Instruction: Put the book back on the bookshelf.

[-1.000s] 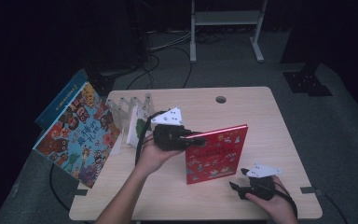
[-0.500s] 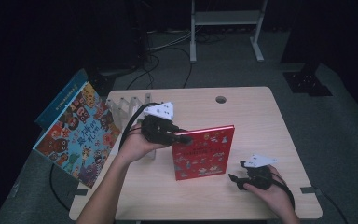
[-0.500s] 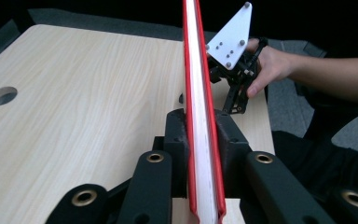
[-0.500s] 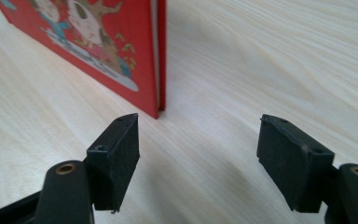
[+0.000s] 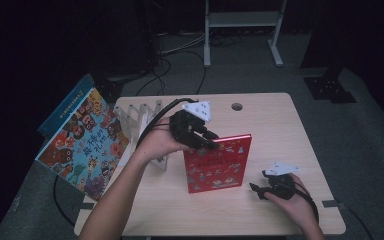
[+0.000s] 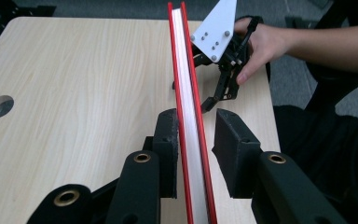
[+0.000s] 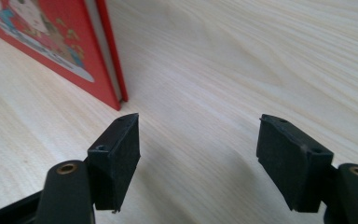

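Forearm from the near-left edge slants up to the table (image 5: 280, 125) middle, the left gripper (image 5: 211, 145) reaching level over the red book's (image 5: 215, 165) top left corner. Its jaws have just been opening; the book stands upright between them, one pad touching, the other clear. Near the front right corner, the right gripper (image 5: 258, 190) rests low, jaws apart, empty.

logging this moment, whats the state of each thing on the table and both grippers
thin red hardcover picture book: shut, upright on its edge on the table.
left gripper: jaws astride the book's top, just opening, one pad off it.
right gripper: open, holding nothing, beside the book.
clear slotted book rack: standing.
large colourful picture book: shut, leaning, tilted.
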`<state>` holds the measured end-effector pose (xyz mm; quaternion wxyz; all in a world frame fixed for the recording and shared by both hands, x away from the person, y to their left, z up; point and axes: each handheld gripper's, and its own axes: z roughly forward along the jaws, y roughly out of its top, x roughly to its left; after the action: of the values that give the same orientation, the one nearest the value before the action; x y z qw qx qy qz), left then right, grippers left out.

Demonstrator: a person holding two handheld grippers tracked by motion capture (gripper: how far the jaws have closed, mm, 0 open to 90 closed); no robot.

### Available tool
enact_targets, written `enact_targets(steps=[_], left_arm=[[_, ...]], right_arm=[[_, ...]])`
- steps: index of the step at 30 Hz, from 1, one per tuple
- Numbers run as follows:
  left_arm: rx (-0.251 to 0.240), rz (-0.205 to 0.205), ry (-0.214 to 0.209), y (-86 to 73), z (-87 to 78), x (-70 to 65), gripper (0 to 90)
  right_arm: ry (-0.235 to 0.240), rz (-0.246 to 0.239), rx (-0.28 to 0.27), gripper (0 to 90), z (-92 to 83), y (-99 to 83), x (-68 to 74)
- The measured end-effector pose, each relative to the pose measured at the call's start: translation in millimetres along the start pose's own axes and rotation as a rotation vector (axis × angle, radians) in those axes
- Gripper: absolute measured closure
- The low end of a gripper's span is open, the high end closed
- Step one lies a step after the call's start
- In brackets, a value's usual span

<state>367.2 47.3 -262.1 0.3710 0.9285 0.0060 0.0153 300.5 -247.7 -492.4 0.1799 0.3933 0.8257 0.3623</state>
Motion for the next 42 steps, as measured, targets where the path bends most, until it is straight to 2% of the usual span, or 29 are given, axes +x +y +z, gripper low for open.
enact_targets(steps=[6, 11, 16, 21, 26, 32, 35, 38, 42], left_arm=[[0.069, 0.006, -0.004, 22.3, 15.2, 5.8, 68.5], [0.127, 0.009, -0.010, 37.2, 30.0, 8.7, 68.1], [0.172, 0.019, -0.019, 45.0, 43.5, 9.2, 68.2], [0.211, 0.008, -0.024, 48.0, 55.7, 11.2, 70.6], [0.213, -0.010, -0.041, 49.1, 56.1, 11.3, 75.3], [0.207, -0.037, -0.051, 47.9, 55.0, 11.9, 77.0], [0.218, -0.051, -0.078, 46.7, 53.0, 11.1, 78.5], [0.217, -0.053, -0.060, 44.5, 48.5, 6.8, 78.6], [0.211, -0.061, -0.044, 38.3, 34.3, 2.9, 78.7]], right_arm=[[-0.035, 0.024, 0.021, 29.0, 1.0, 0.4, -8.5], [-0.045, 0.033, 0.035, 28.3, 4.4, 0.7, -15.6], [-0.056, 0.056, 0.039, 27.0, 5.9, -1.3, -22.9], [-0.058, 0.084, 0.024, 24.8, 5.3, -5.2, -29.0], [-0.059, 0.087, -0.013, 23.3, 4.8, -10.7, -30.9], [-0.057, 0.088, -0.011, 22.1, 4.8, -10.7, -32.5], [-0.057, 0.082, -0.009, 20.9, 5.4, -10.3, -32.3], [-0.057, 0.081, -0.006, 19.7, 5.9, -10.0, -32.4], [-0.058, 0.083, -0.003, 18.2, 6.8, -9.2, -32.0]])
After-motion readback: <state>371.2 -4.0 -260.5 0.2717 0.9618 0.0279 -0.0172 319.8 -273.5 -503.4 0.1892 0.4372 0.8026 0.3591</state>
